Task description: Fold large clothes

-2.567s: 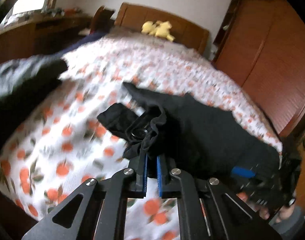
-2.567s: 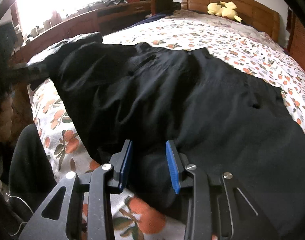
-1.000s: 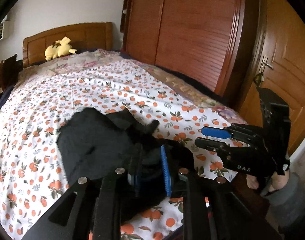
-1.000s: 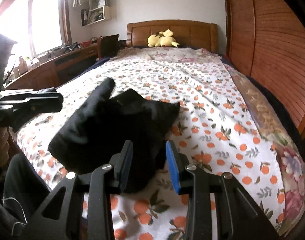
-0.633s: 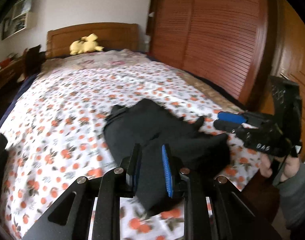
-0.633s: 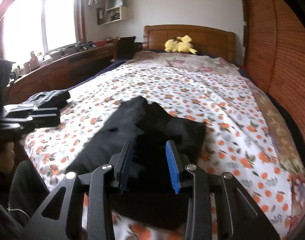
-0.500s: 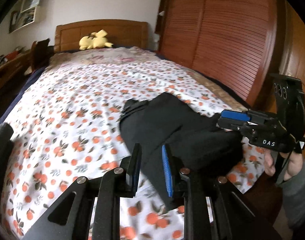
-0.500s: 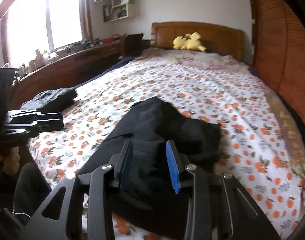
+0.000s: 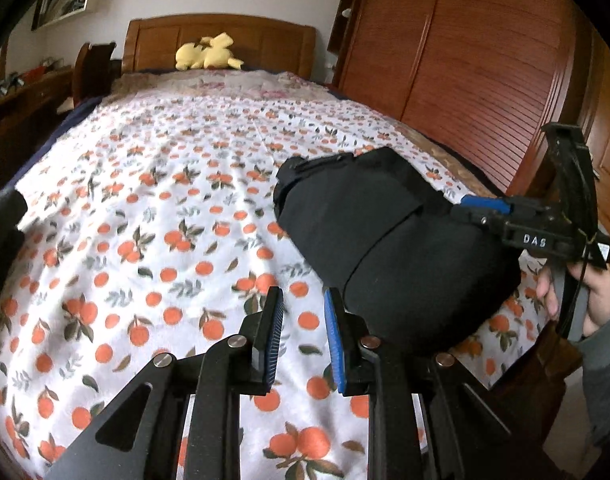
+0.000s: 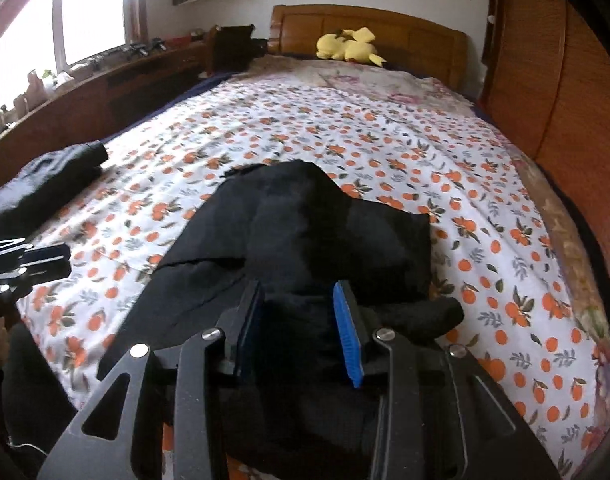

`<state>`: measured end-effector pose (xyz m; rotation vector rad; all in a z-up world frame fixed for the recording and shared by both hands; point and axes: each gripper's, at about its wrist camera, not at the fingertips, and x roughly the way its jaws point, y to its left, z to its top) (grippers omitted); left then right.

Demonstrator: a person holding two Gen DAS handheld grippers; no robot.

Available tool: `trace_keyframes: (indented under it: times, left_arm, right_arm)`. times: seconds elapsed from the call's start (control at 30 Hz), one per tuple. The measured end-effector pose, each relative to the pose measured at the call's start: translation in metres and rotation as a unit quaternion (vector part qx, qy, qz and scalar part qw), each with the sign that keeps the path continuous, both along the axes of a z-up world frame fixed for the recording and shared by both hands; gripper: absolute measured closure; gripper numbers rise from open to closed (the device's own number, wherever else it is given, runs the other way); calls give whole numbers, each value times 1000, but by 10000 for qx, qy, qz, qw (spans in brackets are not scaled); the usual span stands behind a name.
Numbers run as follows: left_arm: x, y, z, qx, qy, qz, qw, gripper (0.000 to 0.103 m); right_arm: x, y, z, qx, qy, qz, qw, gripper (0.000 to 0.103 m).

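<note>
Black garment bundled thick near the foot of the bed, toward the wardrobe side, part on the orange-print sheet and part lifted. Right tongs pinching a fat wad of it between the blue pads; left tongs spread with nothing between, just beside the bundle's near edge. Likely trouble: a grip on so many layers at once, so a slip of the inner layers and a sagging, lopsided fold on set-down. Also a risk of the overhanging cloth near the mattress edge sliding off toward the floor, with only one hold and no support from the left side. Also possible: a loose flap, seen in the right view trailing left of the wad, opening out again under any swing. A second dark folded piece well apart at the far left edge of the bed, in no danger. Compared with 2.6 s ago: then spread wide and flat across the sheet, left tongs closed on a corner of it, right tongs open over it; now gathered into a compact lump, roles swapped. Compared with half a second ago: left tongs then over the cloth's edge, now off it over bare sheet; bundle higher and rounder beside the right tongs.
</note>
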<state>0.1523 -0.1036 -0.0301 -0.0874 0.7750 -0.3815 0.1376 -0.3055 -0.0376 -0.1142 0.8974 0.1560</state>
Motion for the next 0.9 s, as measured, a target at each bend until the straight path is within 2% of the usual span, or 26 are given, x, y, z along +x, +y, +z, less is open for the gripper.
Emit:
trace_keyframes:
  times: [0.07, 0.37, 0.5, 0.63, 0.7, 0.77, 0.9]
  left_arm:
    - [0, 3, -4, -26, 51, 8, 10000, 81]
    - [0, 22, -10, -157, 141, -31, 9998, 81]
    - [-2, 22, -11, -163, 128, -36, 9998, 81]
    - [-2, 22, -11, -158, 129, -31, 9998, 81]
    - [-2, 21, -10, -138, 119, -45, 9998, 81]
    - [-2, 19, -8, -126, 104, -61, 9998, 81]
    - [-4, 17, -5, -128, 72, -101, 9998, 81]
  right_arm:
    - [1, -1, -1, -7, 61, -49, 10000, 59]
    - [7, -7, -13, 339, 448, -221, 9982, 50]
    - [7, -1, -18, 222, 570, -81, 9981, 50]
    - [4, -3, -17, 440, 534, -1, 9976, 50]
    - [1, -3, -15, 432, 464, 97, 9979, 58]
    - [-4, -3, -11, 434, 357, 160, 9983, 73]
    - [-15, -8, 9, 528, 25, 176, 9984, 93]
